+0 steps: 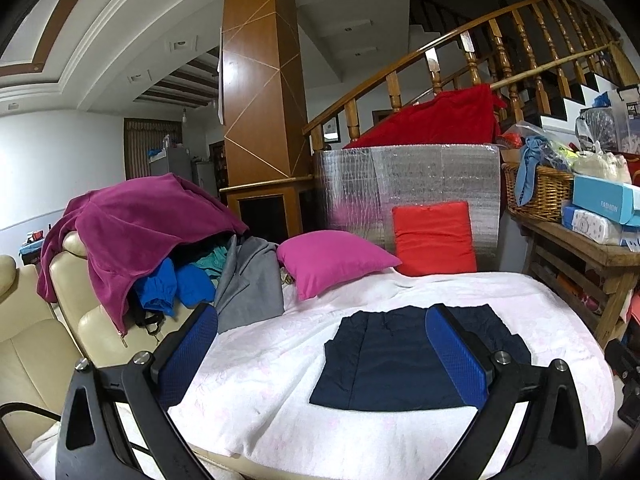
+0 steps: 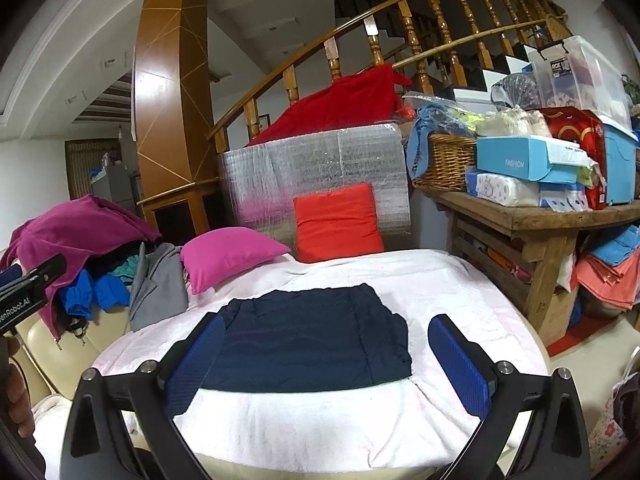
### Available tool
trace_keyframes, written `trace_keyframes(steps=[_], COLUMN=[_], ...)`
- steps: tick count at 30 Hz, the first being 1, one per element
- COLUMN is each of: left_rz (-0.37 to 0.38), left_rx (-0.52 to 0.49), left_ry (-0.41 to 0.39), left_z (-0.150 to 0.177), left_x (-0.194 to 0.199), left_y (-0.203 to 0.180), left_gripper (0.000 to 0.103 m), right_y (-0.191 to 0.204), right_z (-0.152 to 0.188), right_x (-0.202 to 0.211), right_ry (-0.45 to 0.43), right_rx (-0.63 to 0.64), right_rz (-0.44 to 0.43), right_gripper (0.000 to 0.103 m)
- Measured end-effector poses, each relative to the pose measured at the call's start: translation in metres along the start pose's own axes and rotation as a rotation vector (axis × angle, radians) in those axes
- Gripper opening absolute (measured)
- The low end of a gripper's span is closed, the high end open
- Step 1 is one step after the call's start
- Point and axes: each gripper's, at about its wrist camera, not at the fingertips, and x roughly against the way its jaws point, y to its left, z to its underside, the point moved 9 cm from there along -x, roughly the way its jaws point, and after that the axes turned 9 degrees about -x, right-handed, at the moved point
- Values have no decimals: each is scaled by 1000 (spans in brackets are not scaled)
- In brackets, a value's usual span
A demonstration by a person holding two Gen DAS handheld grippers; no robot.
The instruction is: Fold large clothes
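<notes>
The navy garment [image 1: 404, 360] lies flat on the white blanket [image 1: 280, 380], just ahead of both tools and already reduced to a compact rectangle. Its edges look squared, with a few seams or fold lines running front to back, so this piece reads as folded, or very nearly so.

The left gripper [image 1: 324, 360] hangs above the blanket with its jaws spread wide and nothing between them. The garment shows ahead, toward its right-hand finger. The right gripper [image 2: 326, 364] is likewise spread and empty, with the garment sitting ahead between its blue pads [image 2: 460, 368] and reaching toward the left one (neither tool appears to touch the cloth, though the fisheye makes that hard to judge).

What remains appears to be the larger share. Off to the left of both tools, well apart from the folded piece, a heap of clothes [image 1: 168, 256] spills over the cream sofa [image 1: 36, 344]. It holds a magenta garment on top, with blue, teal and grey pieces beneath, all unfolded. My judgement is that one item is finished and the pile awaits.
</notes>
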Motion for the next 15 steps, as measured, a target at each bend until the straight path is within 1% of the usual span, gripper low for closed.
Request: trace_keyframes(steps=[6, 15], left_rz=[-5, -19], left_rx=[11, 16], left_ry=[10, 11], left_z=[2, 3], left_x=[-1, -1], left_y=[2, 9], left_gripper=[103, 103], right_y=[8, 13], right_z=[10, 14], right_x=[-8, -10], right_ry=[29, 38], right_rx=[30, 39], right_rz=[0, -8], right_gripper=[103, 103])
